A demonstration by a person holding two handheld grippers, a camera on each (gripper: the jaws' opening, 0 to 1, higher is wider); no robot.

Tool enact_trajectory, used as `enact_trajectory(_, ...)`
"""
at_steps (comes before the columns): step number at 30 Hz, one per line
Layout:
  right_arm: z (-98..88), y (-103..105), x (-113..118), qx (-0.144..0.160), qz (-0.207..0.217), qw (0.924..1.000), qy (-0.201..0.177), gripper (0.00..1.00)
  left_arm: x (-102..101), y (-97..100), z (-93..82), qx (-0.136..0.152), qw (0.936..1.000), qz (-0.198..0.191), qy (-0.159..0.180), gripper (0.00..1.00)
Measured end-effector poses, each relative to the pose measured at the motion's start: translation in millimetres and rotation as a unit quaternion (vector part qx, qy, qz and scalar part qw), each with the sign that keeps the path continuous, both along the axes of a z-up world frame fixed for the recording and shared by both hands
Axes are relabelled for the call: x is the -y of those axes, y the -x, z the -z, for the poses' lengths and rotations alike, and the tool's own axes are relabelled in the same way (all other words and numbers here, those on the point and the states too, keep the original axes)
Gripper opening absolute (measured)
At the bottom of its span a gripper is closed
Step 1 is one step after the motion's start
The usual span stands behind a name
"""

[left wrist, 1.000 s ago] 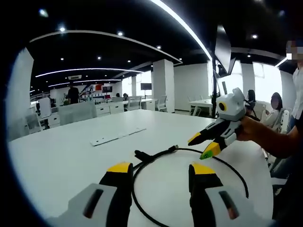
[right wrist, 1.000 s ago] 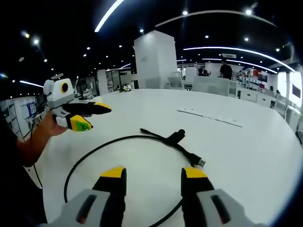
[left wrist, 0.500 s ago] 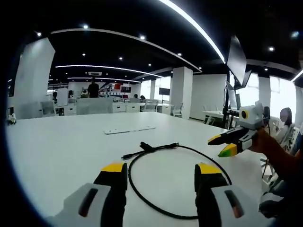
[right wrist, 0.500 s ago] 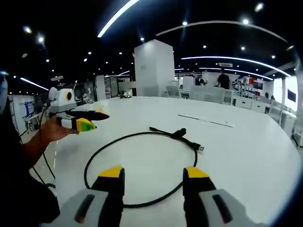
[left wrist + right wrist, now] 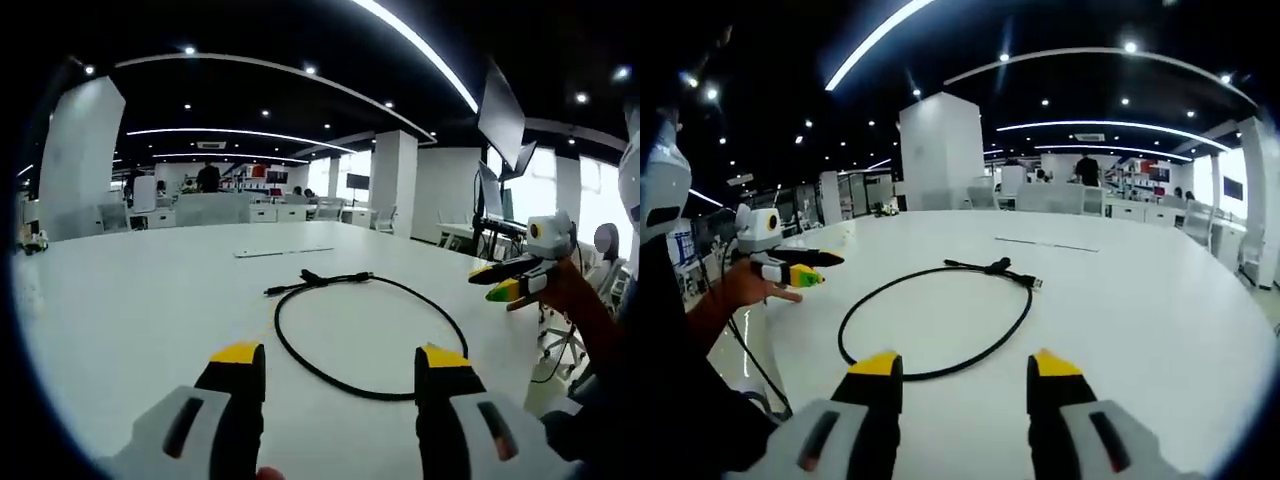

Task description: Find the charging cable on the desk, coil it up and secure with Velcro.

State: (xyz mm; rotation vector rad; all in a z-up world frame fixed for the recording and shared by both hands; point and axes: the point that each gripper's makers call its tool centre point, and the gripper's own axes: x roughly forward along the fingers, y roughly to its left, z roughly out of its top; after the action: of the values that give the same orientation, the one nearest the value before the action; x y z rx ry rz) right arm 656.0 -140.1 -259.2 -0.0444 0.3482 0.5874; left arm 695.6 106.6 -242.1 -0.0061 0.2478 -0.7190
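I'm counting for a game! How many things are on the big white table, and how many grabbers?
Black charging cable: 1
Flat white strip: 1
Grippers: 2, the left gripper and the right gripper
Total: 4

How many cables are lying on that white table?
1: a black cable looped in a single ring mid-table, its two ends crossing at the far side. More may lie outside these views.

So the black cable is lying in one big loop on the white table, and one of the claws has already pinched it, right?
Not quite. The black cable does lie in one big loop on the white table, but neither claw has pinched it. The left gripper view shows the left claw open and short of the loop; the right claw is open too.
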Motion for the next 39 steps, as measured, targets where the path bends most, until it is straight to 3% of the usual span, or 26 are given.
enact_trajectory(6, 1.3, 3.9, 0.7, -0.002, 0.004, 1.0, 0.0, 0.5, -2.3, 4.4, -2.8, 0.004, 0.9999, -0.005, -0.013, 0.61)
enact_trajectory(29, -3.8, 22.1, 12.8, -0.004, 0.022, 0.9997, -0.003, 0.51, -13.1, 12.3, -7.0, 0.013, 0.9994, -0.029, -0.014, 0.6)
enact_trajectory(39, -2.8, 28.8, 25.4, -0.005, 0.038, 0.9993, -0.002, 0.52, -7.5, 14.6, -4.0, 0.008, 0.9997, -0.022, -0.011, 0.59)
